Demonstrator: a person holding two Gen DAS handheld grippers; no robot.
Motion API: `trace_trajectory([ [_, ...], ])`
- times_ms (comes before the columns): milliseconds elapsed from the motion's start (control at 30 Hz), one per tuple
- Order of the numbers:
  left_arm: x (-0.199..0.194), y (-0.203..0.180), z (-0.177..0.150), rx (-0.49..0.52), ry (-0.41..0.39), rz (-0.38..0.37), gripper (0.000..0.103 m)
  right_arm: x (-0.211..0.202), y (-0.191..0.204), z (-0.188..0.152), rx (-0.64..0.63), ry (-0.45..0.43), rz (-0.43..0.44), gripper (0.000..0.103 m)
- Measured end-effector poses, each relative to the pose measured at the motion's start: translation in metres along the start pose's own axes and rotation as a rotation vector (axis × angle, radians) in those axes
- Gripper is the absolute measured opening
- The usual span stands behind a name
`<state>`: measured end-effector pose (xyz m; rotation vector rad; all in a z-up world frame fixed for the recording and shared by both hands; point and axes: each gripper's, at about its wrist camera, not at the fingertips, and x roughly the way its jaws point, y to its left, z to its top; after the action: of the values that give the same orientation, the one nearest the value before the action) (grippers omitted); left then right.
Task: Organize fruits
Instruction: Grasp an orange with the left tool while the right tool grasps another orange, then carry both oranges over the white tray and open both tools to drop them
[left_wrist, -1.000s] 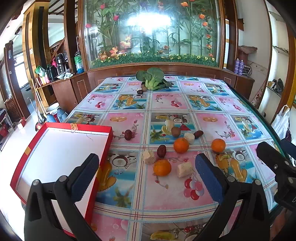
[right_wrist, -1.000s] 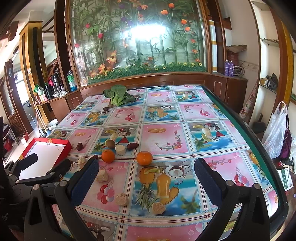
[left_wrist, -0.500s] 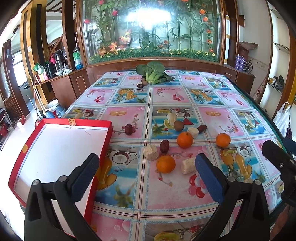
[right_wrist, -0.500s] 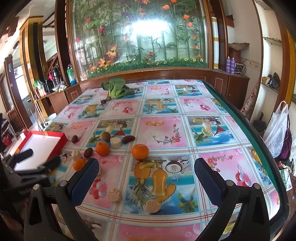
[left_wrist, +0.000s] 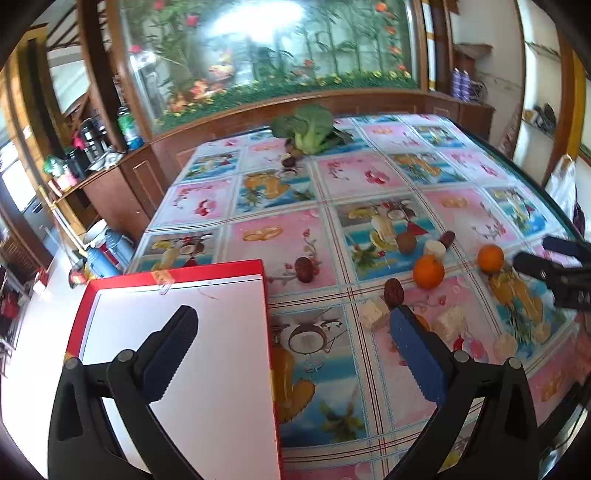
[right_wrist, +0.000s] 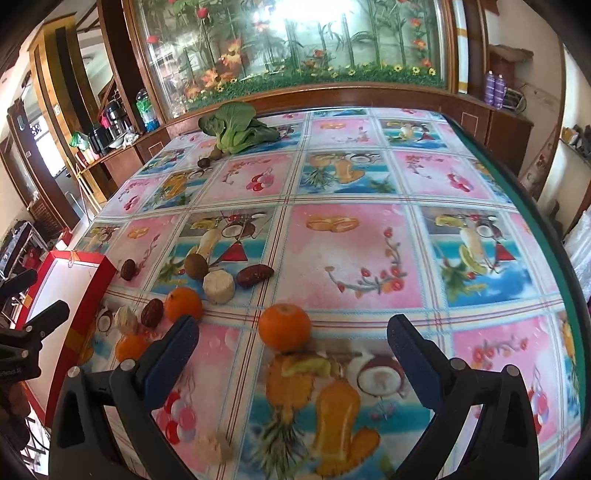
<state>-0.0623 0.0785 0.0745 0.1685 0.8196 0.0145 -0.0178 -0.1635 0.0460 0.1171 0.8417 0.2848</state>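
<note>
The right gripper (right_wrist: 291, 354) is held spread and empty just short of the nearest orange (right_wrist: 284, 326), presumably for grasping. The left gripper (left_wrist: 291, 347), likewise released, is poised over the red box (left_wrist: 177, 354), left of the scattered fruit.

Backlit glass flower display (right_wrist: 295, 40) behind wooden cabinets (left_wrist: 122, 177) – white floor (left_wrist: 29, 325)

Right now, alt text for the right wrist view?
Open right tongs hover low over a fruit-print tablecloth, an orange just ahead between them. More oranges, dates and pale chunks lie left, near a red box.
</note>
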Motion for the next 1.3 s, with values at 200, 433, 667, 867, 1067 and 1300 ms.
trace_trajectory([
  [200, 0.023, -0.012, 0.013, 0.003, 0.046, -0.059, 0.103, 0.019, -0.001, -0.004, -0.002, 0.047, 0.009, 0.084],
  [433, 0.044, -0.074, 0.033, 0.17, 0.054, -0.126, 0.097, 0.036, -0.007, -0.007, -0.039, 0.089, -0.008, 0.056],
  [667, 0.075, -0.103, 0.039, 0.255, 0.139, -0.207, 0.07, 0.037, -0.015, -0.005, -0.021, 0.055, 0.07, 0.039],
  [867, 0.089, -0.112, 0.035, 0.255, 0.17, -0.247, 0.055, 0.037, -0.016, -0.006, -0.005, 0.035, 0.079, 0.035],
  [1067, 0.095, -0.112, 0.036, 0.218, 0.191, -0.306, 0.04, 0.036, -0.016, -0.006, -0.005, 0.016, 0.08, 0.035],
  [1300, 0.077, -0.1, 0.036, 0.138, 0.136, -0.31, 0.036, 0.02, -0.022, -0.002, 0.017, -0.095, 0.097, 0.035],
])
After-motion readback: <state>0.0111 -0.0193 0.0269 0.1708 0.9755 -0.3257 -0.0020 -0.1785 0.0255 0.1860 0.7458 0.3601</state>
